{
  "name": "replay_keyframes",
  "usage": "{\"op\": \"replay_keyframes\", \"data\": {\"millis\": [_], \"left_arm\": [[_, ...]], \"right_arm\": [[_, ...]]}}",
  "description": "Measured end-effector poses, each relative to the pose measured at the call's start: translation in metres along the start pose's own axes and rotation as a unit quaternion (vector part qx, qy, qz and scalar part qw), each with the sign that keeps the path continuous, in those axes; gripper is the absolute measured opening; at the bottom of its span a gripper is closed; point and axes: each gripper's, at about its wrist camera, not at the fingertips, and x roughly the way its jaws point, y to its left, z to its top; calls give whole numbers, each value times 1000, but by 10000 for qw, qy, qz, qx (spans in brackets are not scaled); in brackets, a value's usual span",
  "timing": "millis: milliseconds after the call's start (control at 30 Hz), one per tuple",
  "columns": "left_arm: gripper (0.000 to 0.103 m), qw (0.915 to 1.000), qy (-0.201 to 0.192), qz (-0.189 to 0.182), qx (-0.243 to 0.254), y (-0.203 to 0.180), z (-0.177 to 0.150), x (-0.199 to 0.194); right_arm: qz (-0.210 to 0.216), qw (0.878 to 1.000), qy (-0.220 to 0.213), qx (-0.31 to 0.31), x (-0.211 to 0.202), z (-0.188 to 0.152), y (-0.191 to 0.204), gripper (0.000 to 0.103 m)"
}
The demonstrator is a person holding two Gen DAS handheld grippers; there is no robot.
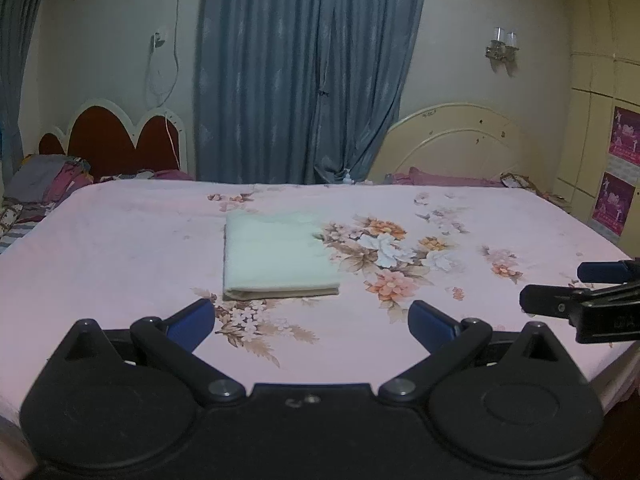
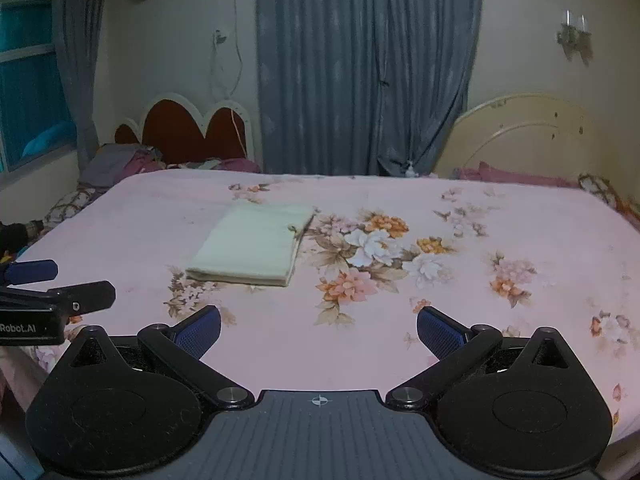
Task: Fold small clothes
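A pale cream garment lies folded into a neat rectangle on the pink floral bedsheet, with its folded edge toward me. It also shows in the right wrist view as the folded garment, left of centre. My left gripper hovers open just short of the garment, nothing between its blue pads. My right gripper is open too, to the right of the garment above the flower print. Each gripper shows at the edge of the other's view: the right gripper and the left gripper.
The bed's pink sheet spreads wide around the garment. A pile of clothes sits at the far left by a red headboard. Blue curtains and a cream headboard stand behind the bed.
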Motion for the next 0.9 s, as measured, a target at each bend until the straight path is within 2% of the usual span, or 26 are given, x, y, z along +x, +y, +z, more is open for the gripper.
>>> {"op": "replay_keyframes", "data": {"millis": [900], "left_arm": [[102,10000,-53,-30,18,-4,1,-4]], "right_arm": [[-100,9999,-78,59,-6,1,-14,103]]}}
